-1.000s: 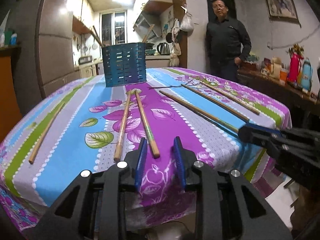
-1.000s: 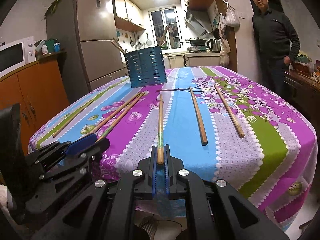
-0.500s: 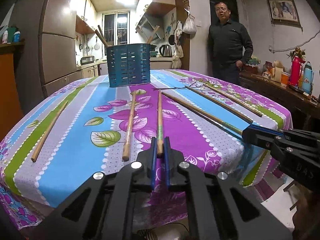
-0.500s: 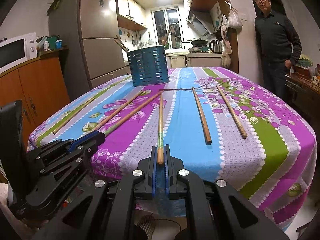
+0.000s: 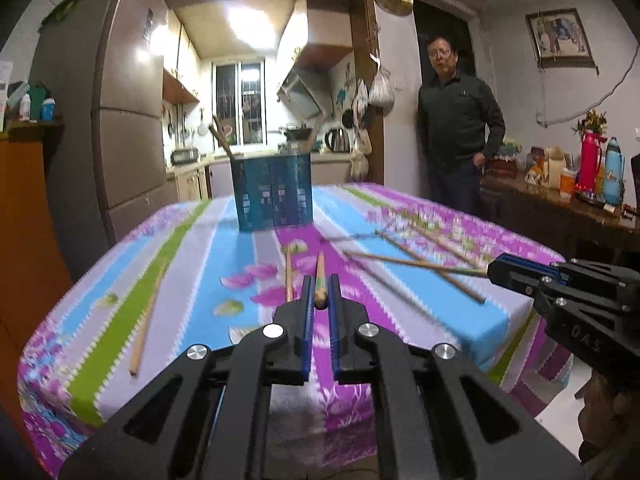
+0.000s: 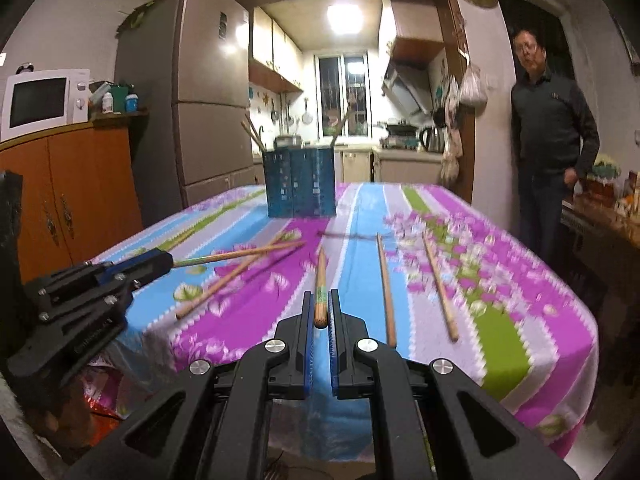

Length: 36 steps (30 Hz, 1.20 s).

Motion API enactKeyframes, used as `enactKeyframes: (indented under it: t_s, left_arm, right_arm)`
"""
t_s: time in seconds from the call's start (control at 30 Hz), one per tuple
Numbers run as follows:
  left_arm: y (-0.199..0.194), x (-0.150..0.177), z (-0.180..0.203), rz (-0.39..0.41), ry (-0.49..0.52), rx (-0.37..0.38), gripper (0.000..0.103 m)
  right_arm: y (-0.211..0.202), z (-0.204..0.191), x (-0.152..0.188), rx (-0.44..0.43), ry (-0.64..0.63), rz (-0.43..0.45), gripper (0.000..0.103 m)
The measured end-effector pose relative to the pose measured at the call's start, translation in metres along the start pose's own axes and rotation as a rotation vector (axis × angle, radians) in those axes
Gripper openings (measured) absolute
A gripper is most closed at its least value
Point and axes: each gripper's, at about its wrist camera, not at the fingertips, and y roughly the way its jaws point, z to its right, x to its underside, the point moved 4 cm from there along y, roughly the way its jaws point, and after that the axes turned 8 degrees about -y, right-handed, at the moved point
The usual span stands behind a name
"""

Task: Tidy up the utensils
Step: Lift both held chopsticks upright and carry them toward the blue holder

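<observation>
My left gripper (image 5: 320,292) is shut on the near end of a wooden chopstick (image 5: 320,276) and holds it lifted over the table's front edge. My right gripper (image 6: 321,306) is shut on another chopstick (image 6: 320,284), also lifted and pointing at the blue slotted utensil holder (image 6: 300,182), which stands at the far middle of the table and holds a few sticks; it shows in the left wrist view too (image 5: 272,192). Loose chopsticks lie on the floral cloth: one at the left (image 5: 146,312), one beside my held stick (image 5: 289,276), two at the right (image 6: 385,288).
The table (image 6: 520,320) has a striped floral cloth and drops off at the near edge. A man (image 6: 552,136) stands at the far right by the doorway. A fridge (image 6: 200,100) and an orange cabinet (image 6: 72,184) are at the left. A sideboard with flasks (image 5: 592,184) is at the right.
My left gripper closed on a chopstick and raised it. Both grippers have lifted their chopsticks off the cloth and pulled back from the table; the view is blurred with motion.
</observation>
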Motion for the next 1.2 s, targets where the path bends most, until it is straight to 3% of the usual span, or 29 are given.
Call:
enactKeyframes:
  t_s: [0.4, 0.73, 1.2]
  left_arm:
    - [-0.024, -0.034, 0.014, 0.101, 0.052, 0.007, 0.005]
    - [-0.029, -0.07, 0.013, 0.135, 0.03, 0.027, 0.005]
    - [0.001, -0.114, 0.006, 0.04, -0.023, 0.111, 0.005]
  right_arm:
    - [-0.021, 0.006, -0.042, 0.0, -0.032, 0.1, 0.008]
    - [-0.022, 0.024, -0.089, -0.043, 0.005, 0.141, 0.008]
    - [0.01, 0.041, -0.134, -0.135, 0.052, 0.052, 0.008]
